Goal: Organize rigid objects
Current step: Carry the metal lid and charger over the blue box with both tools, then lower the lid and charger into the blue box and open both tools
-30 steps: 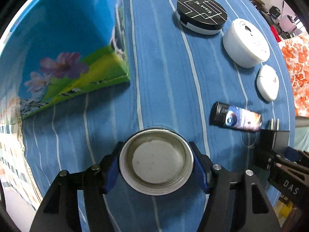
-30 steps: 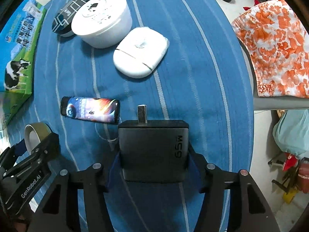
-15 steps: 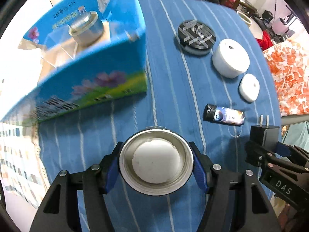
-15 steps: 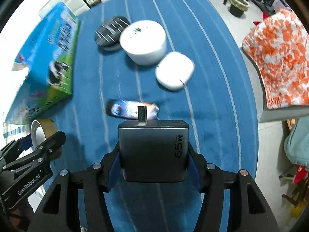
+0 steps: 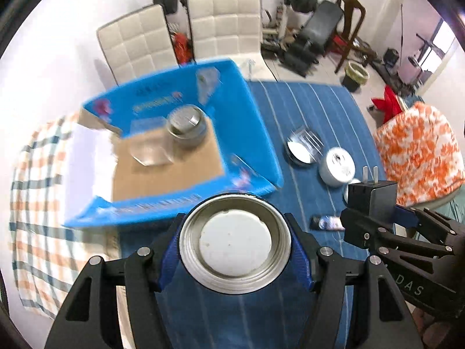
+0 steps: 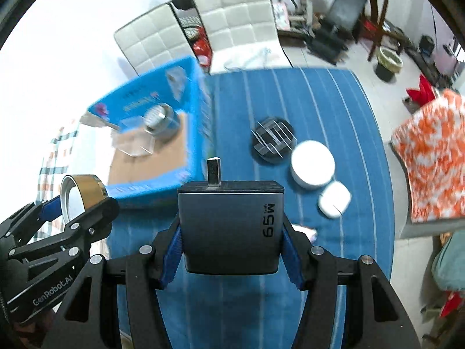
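Note:
My left gripper (image 5: 235, 247) is shut on a round metal lid (image 5: 235, 240) with a white liner, held high above the blue striped table (image 5: 319, 116). My right gripper (image 6: 231, 232) is shut on a dark grey charger block (image 6: 231, 226) with its plug prongs pointing forward. The open blue cardboard box (image 5: 174, 145) lies ahead and to the left, holding a metal jar (image 5: 186, 129) and a clear plastic piece (image 5: 149, 151). In the right wrist view the left gripper with the gold-sided lid (image 6: 82, 195) hangs at the left, beside the box (image 6: 162, 133).
On the table lie a black round case (image 6: 271, 139), a white round tin (image 6: 312, 163), a small white case (image 6: 334, 199) and a small dark tube (image 5: 327, 222). White chairs (image 5: 180, 35), a checked cloth (image 5: 32, 203), an orange patterned cushion (image 5: 418, 151) and gym gear surround it.
Both grippers have risen well above the table with their loads. The view has tilted up, so the box's inside and the room behind came into sight.

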A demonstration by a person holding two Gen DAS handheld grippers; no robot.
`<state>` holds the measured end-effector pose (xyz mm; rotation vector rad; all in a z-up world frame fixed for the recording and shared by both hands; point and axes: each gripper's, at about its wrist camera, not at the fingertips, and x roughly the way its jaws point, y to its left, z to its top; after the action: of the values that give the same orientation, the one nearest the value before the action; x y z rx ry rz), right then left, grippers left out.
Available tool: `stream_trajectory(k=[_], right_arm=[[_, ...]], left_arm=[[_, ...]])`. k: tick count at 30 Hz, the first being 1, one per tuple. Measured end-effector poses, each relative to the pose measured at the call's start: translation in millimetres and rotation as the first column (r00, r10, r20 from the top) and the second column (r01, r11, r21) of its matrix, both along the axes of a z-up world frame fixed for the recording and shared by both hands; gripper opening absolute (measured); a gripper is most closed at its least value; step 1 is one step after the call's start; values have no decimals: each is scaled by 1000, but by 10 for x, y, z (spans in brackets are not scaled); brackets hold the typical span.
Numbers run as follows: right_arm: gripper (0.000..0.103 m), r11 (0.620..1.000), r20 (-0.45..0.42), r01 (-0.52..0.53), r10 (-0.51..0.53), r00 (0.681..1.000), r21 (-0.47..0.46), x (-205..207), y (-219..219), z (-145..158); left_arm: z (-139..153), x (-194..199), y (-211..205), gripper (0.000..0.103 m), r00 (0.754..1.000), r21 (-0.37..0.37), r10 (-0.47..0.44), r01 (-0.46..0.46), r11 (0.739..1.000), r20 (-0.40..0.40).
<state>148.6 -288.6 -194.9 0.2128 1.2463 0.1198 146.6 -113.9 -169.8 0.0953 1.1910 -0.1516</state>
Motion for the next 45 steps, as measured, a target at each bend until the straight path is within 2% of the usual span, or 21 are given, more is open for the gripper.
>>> stream_trajectory(k=[9,16,19,21,27,31,38,45], right_arm=[[62,998,71,-63,64,995,-13,197,697,402],[62,997,85,-82,82,993,-5,365,1019,432],[62,996,66,-90,91,994,-21,511,1174,242],[62,996,31,-91,92,995,-23,631,1266,29],[62,995,-106,-94,89,990,-44,1013,1514,-708],[62,996,-182,-72,62,981,-54,1241,1582,-1096],[62,997,-293,-48,26,956,-68,1603,1650,-1539],[62,1000,-391,1,-12,920,-30,1805,1583,-1894]], left_arm=[[416,208,716,62,993,7,71,-72,997,91],[521,349,1126,62,987,-8,108,-108,994,117],[450,473,1299,62,987,-3,125,-125,992,103],[288,611,1432,62,987,13,141,-143,990,76],[-445,1093,1826,62,973,34,222,-220,975,-71],[-848,1357,1900,62,964,60,227,-220,974,-142],[-1191,1763,1884,62,960,107,211,-194,975,-183],[-1368,2096,1851,63,951,85,174,-157,984,-254]])
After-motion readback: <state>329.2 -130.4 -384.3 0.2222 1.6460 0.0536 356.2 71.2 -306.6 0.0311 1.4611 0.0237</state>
